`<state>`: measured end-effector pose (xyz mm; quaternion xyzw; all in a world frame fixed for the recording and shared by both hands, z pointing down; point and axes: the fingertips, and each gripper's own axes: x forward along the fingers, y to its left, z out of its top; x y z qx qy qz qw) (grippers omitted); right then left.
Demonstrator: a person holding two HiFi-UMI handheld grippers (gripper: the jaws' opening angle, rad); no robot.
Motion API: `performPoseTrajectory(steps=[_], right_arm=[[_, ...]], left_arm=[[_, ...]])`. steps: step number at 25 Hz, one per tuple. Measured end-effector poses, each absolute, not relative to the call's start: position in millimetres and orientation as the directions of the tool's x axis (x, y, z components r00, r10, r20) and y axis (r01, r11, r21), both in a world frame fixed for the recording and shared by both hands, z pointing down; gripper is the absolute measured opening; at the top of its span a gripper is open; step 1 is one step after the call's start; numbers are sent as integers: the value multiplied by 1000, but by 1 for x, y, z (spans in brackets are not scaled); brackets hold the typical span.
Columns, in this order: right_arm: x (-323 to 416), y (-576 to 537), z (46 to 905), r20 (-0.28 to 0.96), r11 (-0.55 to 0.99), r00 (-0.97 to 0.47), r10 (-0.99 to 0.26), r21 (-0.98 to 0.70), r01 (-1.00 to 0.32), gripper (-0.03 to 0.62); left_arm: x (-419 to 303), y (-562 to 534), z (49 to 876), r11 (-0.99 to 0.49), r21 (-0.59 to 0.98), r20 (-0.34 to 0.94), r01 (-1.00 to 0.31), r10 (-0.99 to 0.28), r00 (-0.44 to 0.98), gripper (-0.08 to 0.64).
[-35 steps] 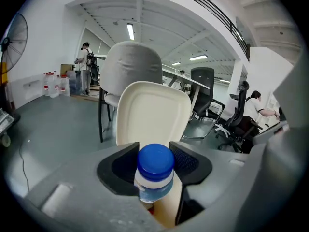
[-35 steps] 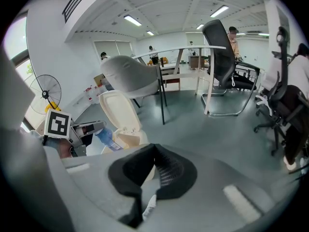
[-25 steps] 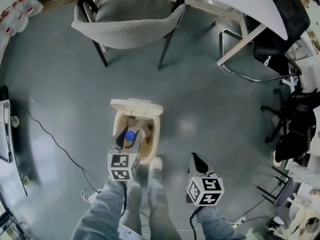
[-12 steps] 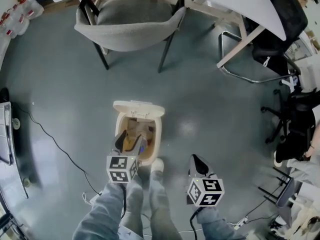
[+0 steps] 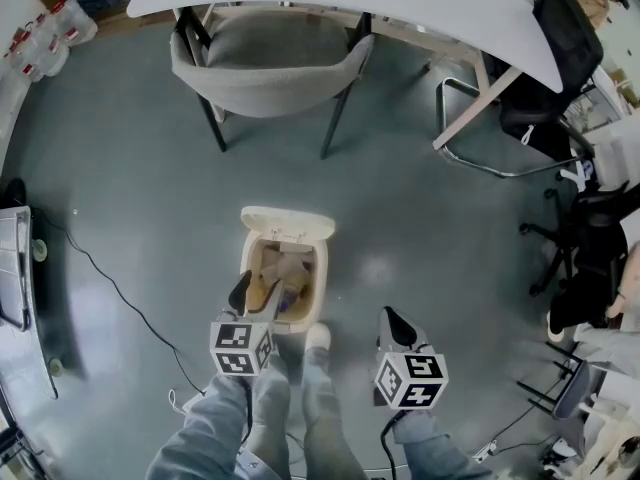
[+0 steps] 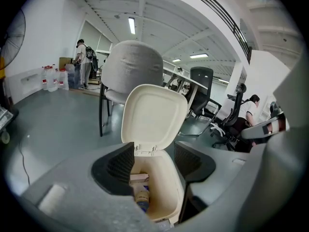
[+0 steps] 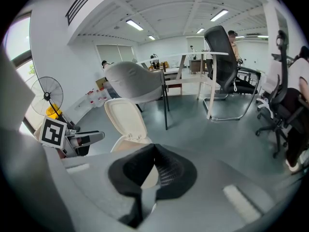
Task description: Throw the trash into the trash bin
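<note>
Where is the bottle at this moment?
In the left gripper view the bottle lies inside the open trash bin, low at centre, just below the left gripper, whose jaws stand apart and empty.

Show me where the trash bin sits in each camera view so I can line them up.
Head view: trash bin low, just left of centre, lid open.
Left gripper view: bin at bottom centre, lid upright.
Right gripper view: bin left of centre, mostly the raised lid showing.
Shared landmark: the grey chair beyond the bin.
</note>
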<state>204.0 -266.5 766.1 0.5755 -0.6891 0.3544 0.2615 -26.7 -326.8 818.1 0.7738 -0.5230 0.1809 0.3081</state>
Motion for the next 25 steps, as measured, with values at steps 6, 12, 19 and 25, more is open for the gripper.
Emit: performPoseTrajectory(steps=[6,12,19,25], right_arm=[[192,-269,741,745,110,-218,-630,-193,-975,2],[181,-267,700,722,142,-238,-650,-193,-971,2],[161,-264,633,688,176,-264,-676,-197,-965,2],[151,-259,576,657,208,-277,-701,-184,-961,2]], left_arm=[[-23,-315,776,-284,305,554,-909,-724,412,267],[-40,-301,714,-256,306,513,-917,-767,385,228],[-66,-282,629,-194,293,480,-936,-817,319,124],[-70,-276,553,-210,260,434,-942,-846,309,39]])
